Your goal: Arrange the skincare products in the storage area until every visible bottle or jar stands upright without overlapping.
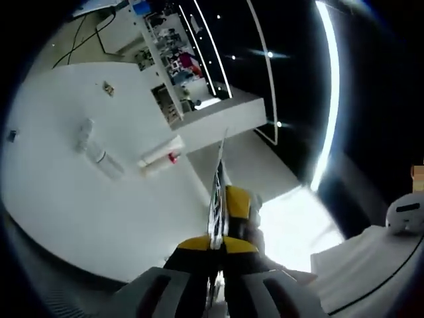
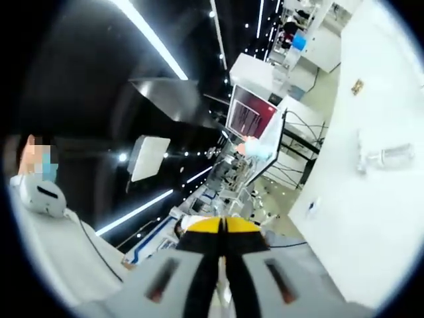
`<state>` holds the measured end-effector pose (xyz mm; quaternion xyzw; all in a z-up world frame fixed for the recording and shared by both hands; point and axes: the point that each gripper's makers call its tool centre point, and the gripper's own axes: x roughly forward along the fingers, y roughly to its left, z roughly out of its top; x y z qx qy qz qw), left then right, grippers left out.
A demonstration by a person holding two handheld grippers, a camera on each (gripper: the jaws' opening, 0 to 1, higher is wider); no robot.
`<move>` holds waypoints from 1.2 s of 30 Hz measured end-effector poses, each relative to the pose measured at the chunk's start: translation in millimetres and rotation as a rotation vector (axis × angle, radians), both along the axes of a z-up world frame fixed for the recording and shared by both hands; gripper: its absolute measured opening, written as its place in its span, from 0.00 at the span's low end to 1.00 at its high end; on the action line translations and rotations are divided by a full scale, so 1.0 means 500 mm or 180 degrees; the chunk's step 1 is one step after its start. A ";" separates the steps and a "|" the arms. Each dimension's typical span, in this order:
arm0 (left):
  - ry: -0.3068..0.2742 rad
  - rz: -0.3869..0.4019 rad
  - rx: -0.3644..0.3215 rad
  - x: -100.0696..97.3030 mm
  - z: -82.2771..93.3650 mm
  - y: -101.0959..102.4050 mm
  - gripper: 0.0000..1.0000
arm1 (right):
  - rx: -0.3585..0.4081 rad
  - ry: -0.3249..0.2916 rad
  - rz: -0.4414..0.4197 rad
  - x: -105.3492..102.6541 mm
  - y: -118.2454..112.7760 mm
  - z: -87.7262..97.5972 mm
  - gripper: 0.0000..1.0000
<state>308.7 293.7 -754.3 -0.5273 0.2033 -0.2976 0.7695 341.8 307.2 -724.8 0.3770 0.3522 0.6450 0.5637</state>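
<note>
Table (image 1: pixel 79 218) white, tilted in both views since both grippers are held raised away from it, likely between moves; white tube (image 1: pixel 159 156) with red mark and clear bottles (image 1: pixel 99 156) lie flat on it, not yet stood up; left gripper (image 1: pixel 218 199) jaws clenched, grasping nothing; right gripper (image 2: pixel 224 228) clenched, empty

White shelving unit (image 1: pixel 173 63) crowded with small items, beyond a white table (image 1: pixel 59 192). A red-screened monitor (image 2: pixel 250 114) stands elsewhere.
</note>
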 end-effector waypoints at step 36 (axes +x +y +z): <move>-0.0100 -0.0426 -0.0213 0.003 0.011 -0.036 0.02 | -0.0142 -0.0008 -0.0018 0.011 0.017 0.009 0.04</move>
